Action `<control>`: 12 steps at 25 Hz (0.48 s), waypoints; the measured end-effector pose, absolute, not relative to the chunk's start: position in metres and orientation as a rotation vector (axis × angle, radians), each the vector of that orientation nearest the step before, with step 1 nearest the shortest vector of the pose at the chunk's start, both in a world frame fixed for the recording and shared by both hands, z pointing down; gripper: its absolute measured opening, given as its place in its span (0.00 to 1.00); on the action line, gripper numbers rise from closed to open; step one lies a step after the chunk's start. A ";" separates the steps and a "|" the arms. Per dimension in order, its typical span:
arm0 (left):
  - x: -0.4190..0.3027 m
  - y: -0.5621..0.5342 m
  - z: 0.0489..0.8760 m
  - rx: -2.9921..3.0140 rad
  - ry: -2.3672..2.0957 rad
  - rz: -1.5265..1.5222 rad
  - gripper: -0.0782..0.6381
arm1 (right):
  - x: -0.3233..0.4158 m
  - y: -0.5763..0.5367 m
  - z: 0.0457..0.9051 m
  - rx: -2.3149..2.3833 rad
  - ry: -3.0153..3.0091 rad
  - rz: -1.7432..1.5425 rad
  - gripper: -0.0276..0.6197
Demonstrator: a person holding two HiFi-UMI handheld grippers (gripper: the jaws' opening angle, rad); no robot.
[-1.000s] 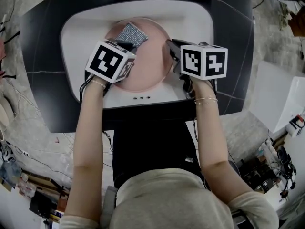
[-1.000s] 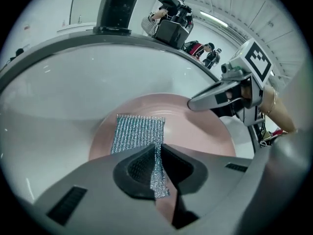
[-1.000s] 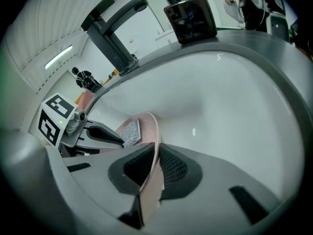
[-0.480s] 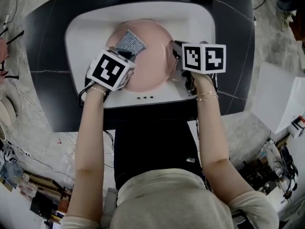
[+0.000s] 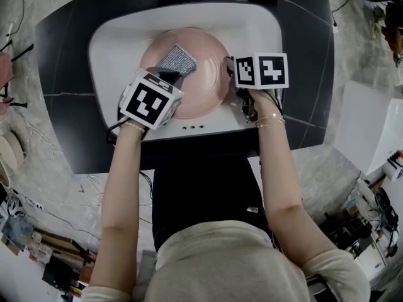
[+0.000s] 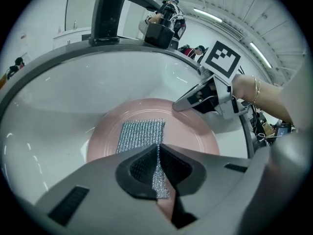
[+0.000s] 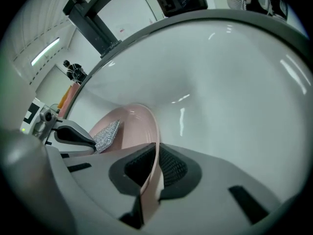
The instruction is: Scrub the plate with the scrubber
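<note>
A pink plate [image 5: 204,83] lies tilted in the white sink [image 5: 119,39]. A silver mesh scrubber [image 5: 177,59] rests flat on the plate's far left part, and my left gripper [image 5: 169,74] is shut on its near edge. In the left gripper view the scrubber [image 6: 142,133] spreads over the plate [image 6: 195,136] ahead of my left gripper [image 6: 157,150]. My right gripper [image 5: 229,73] has the plate's right rim between its jaws; they are closing, and the pads press on the rim [image 7: 152,165]. The right gripper view shows the plate [image 7: 134,126] edge-on.
A dark faucet [image 6: 110,13] stands at the sink's back edge. A dark counter [image 5: 60,74] surrounds the sink. The sink's steep white wall [image 7: 220,82] rises to the right of the plate. Cluttered floor lies on both sides of the person.
The scrubber and left gripper have slid a little toward the plate's middle and toward me. The right gripper has shifted slightly left at the plate's right rim.
</note>
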State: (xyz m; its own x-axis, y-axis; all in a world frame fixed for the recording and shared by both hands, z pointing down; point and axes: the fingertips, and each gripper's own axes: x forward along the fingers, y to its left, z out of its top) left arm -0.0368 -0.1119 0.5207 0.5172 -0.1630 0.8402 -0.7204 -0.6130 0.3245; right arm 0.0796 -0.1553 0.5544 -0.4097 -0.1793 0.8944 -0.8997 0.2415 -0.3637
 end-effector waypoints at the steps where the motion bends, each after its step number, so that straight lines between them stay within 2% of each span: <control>1: -0.037 -0.112 0.519 2.088 -0.719 1.058 0.16 | 0.080 -0.154 0.556 0.992 -1.752 1.214 0.09; 5: -0.036 -0.111 0.507 2.100 -0.722 1.036 0.15 | 0.081 -0.149 0.562 0.949 -1.703 1.164 0.10; 12: -0.039 -0.114 0.471 2.130 -0.769 0.952 0.15 | 0.077 -0.157 0.545 0.991 -1.709 1.135 0.25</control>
State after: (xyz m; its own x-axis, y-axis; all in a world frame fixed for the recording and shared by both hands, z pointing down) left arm -0.0395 -0.1138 0.4714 0.5596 -0.2366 0.7942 -0.7267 -0.6007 0.3331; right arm 0.0770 -0.1572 0.5450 -0.3383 -0.1600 0.9274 -0.9168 0.2782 -0.2864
